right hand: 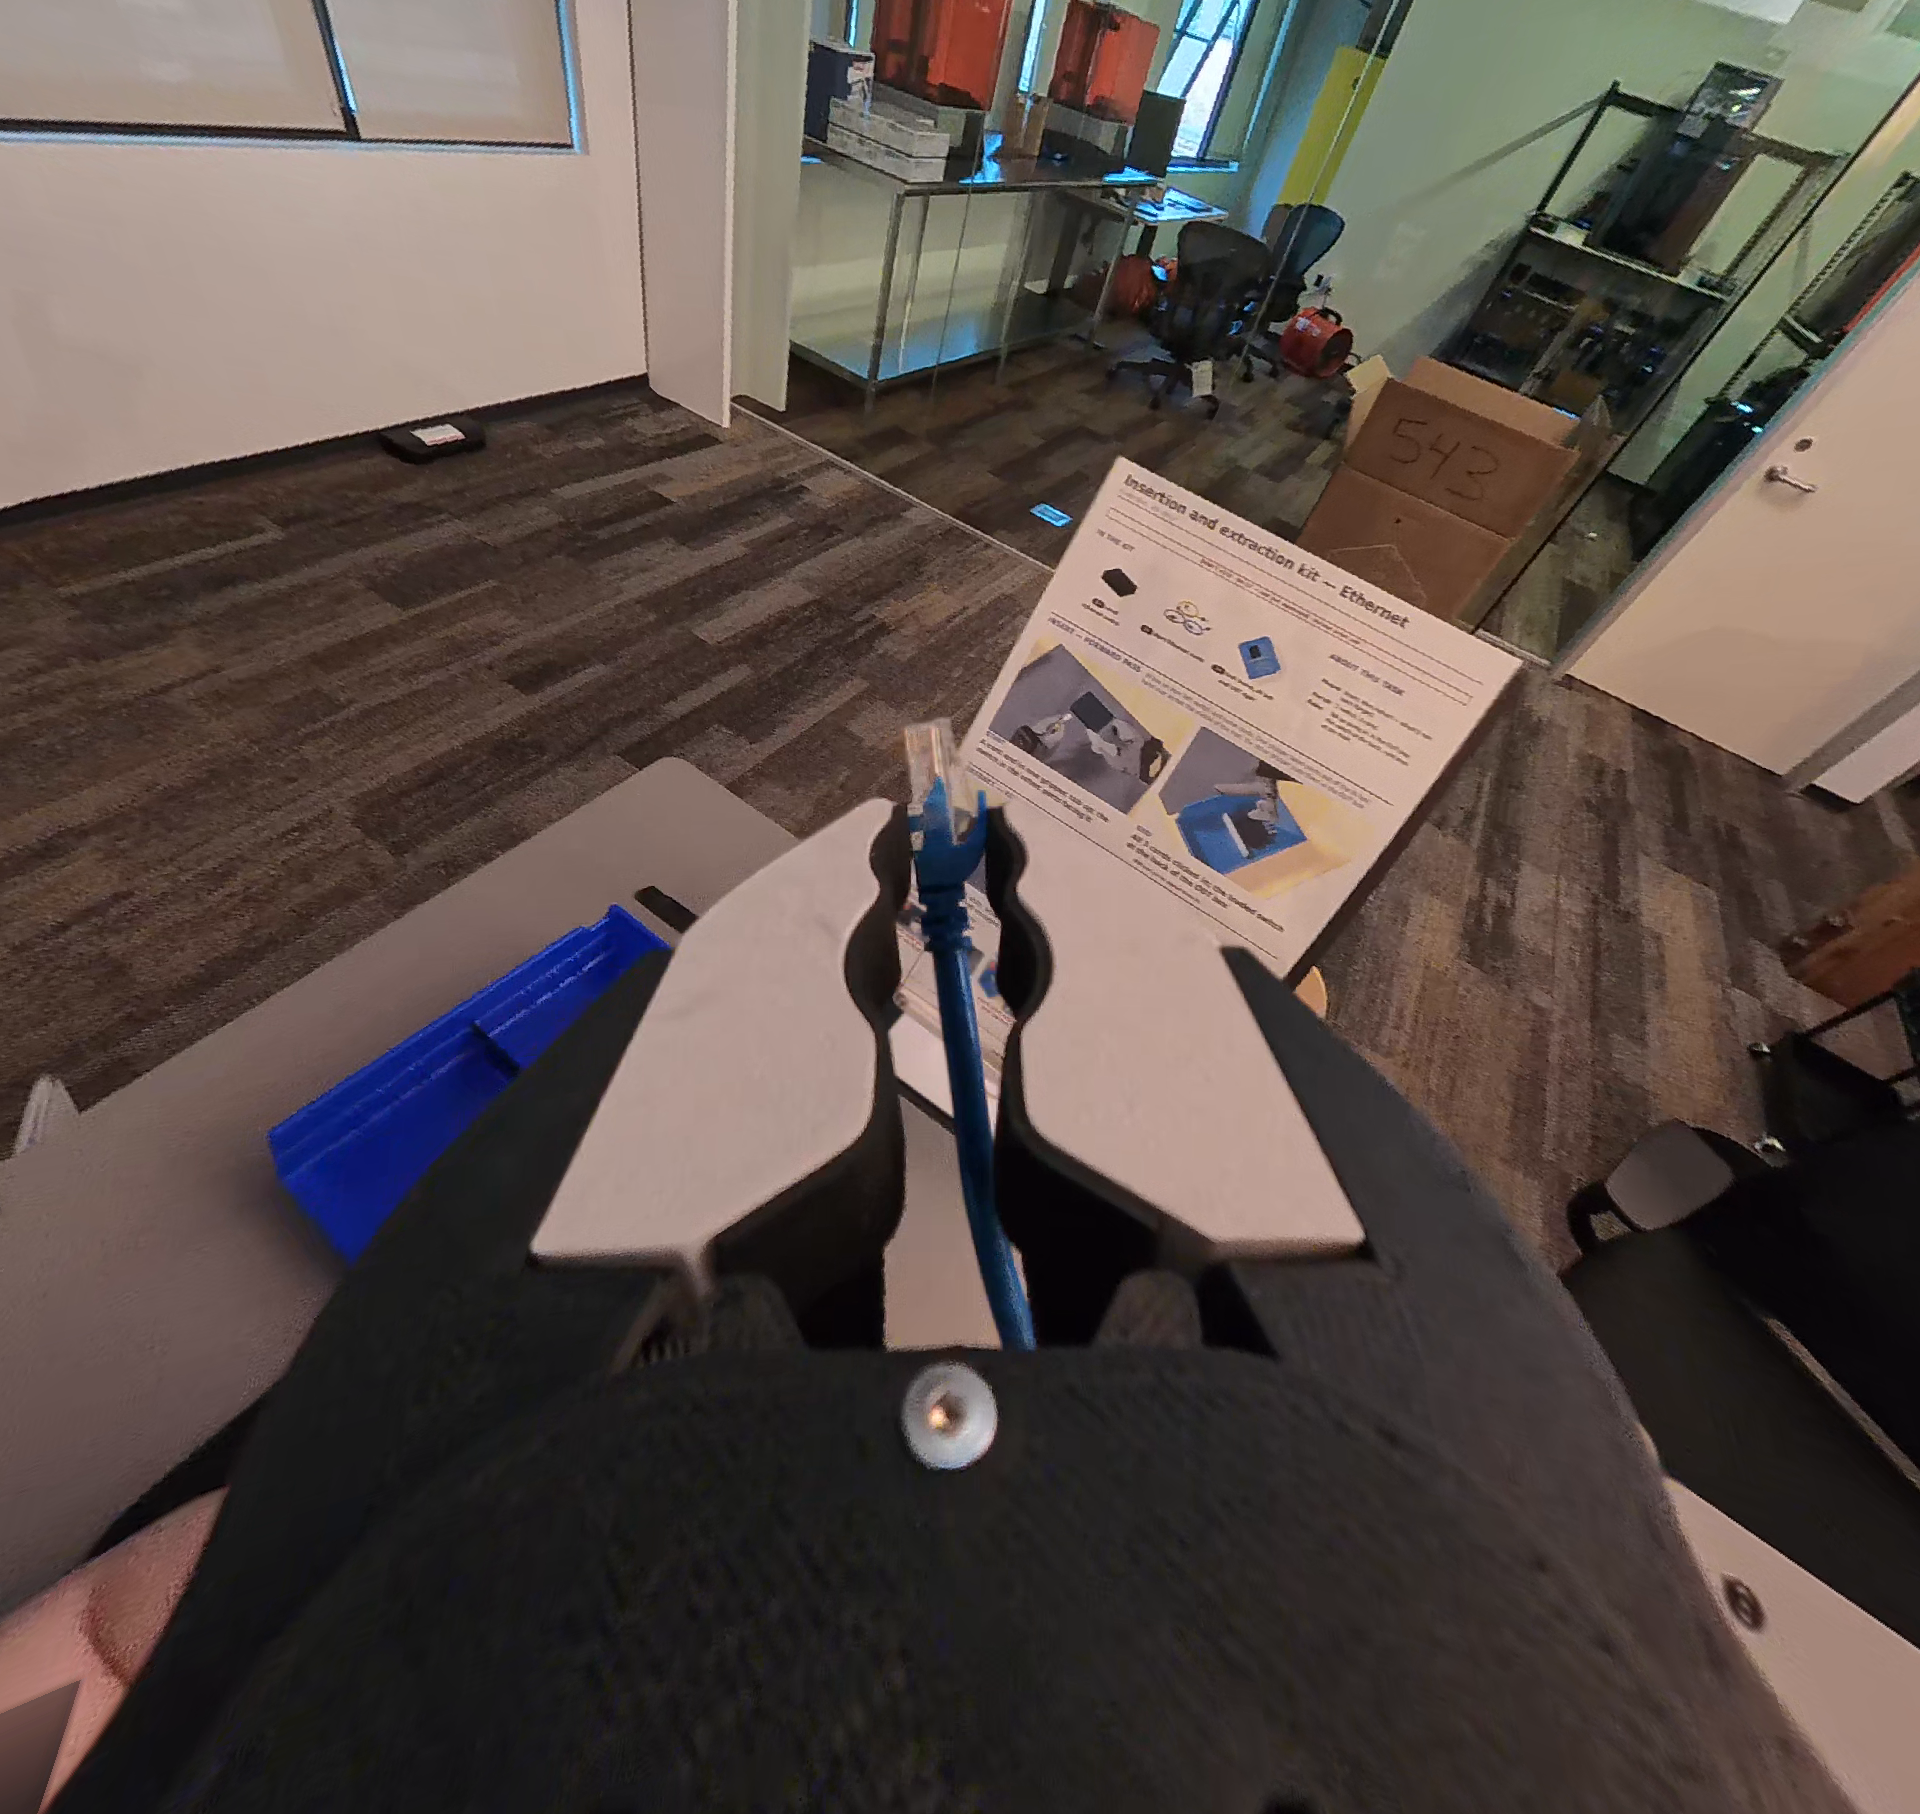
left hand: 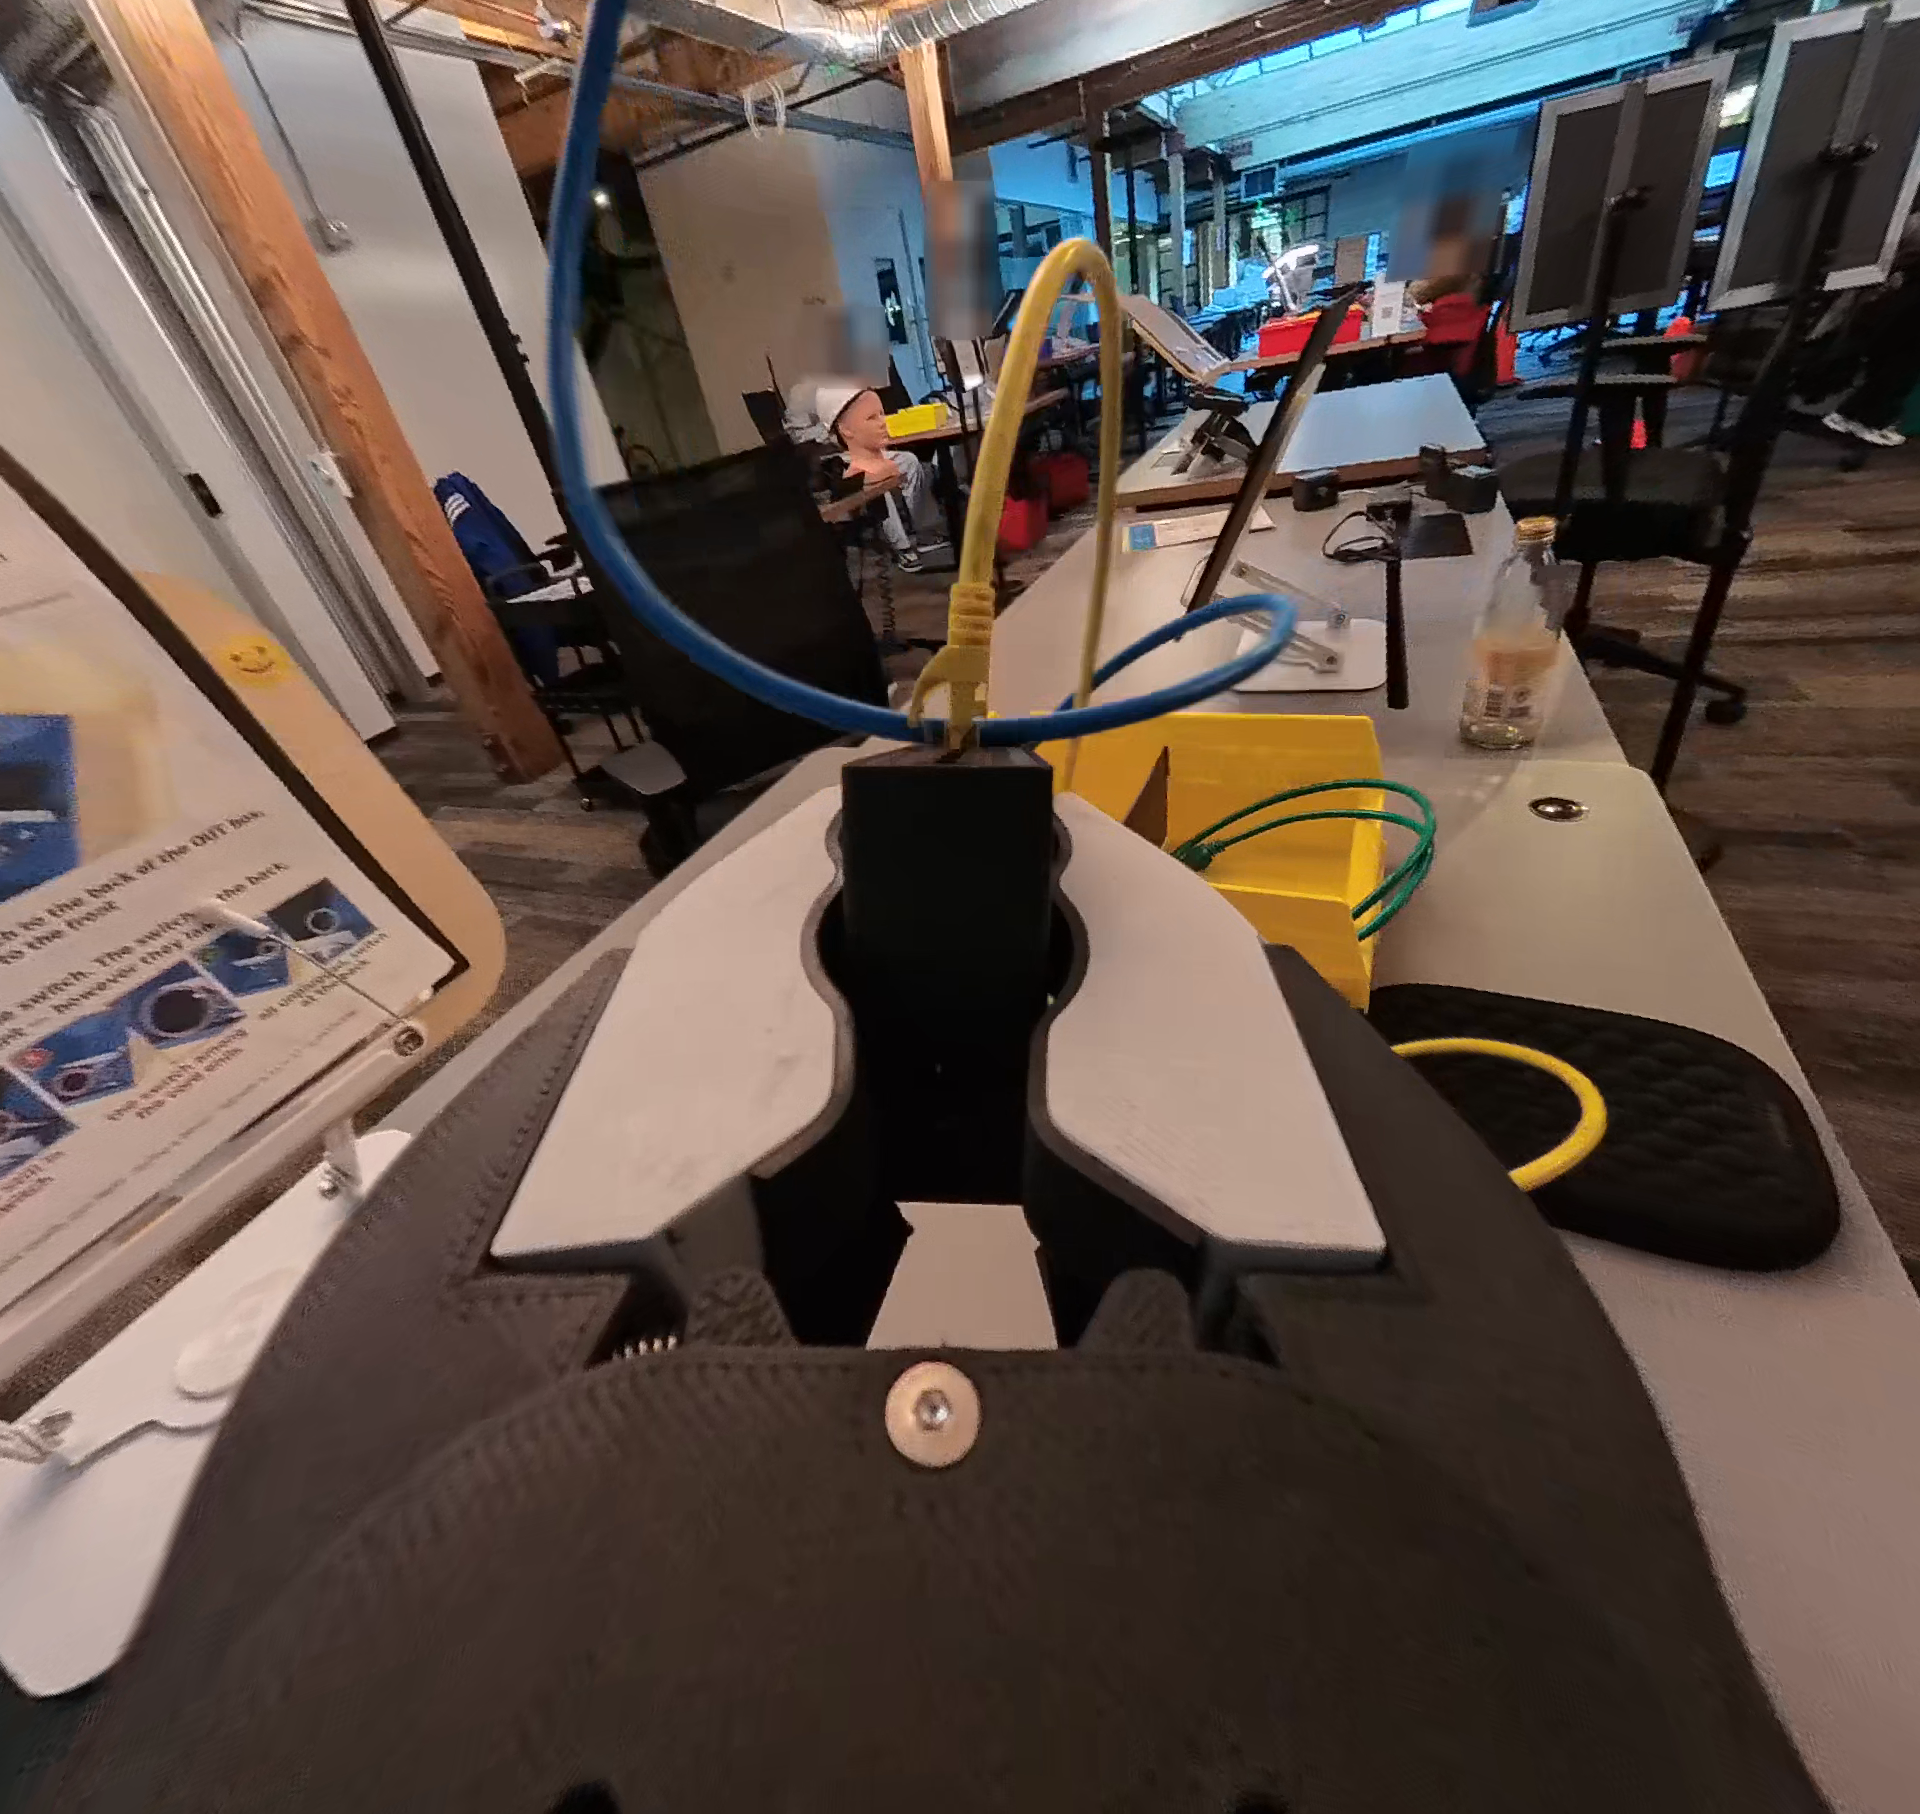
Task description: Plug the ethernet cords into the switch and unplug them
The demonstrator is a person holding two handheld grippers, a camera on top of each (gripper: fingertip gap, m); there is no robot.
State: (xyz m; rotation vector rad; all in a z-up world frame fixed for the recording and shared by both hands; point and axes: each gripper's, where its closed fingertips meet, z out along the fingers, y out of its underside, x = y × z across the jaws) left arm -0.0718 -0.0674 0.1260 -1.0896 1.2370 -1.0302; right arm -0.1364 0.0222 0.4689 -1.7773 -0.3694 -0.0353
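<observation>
My left gripper is shut on a black switch, held on end above the table. A yellow ethernet cord is plugged into the switch's top face by its yellow plug and arcs up and over. A blue ethernet cord loops across behind the switch and up out of the top of the view. My right gripper is shut on the blue cord's boot, its clear plug pointing up past the fingertips. The cord trails back between the fingers.
A yellow bin holding a green cord stands behind the switch. A black pad with a yellow cord loop lies at right. A bottle stands farther back. An instruction sheet stands propped; a blue bin is at left. One gripper's finger ends stand about 35 centimetres off the other's.
</observation>
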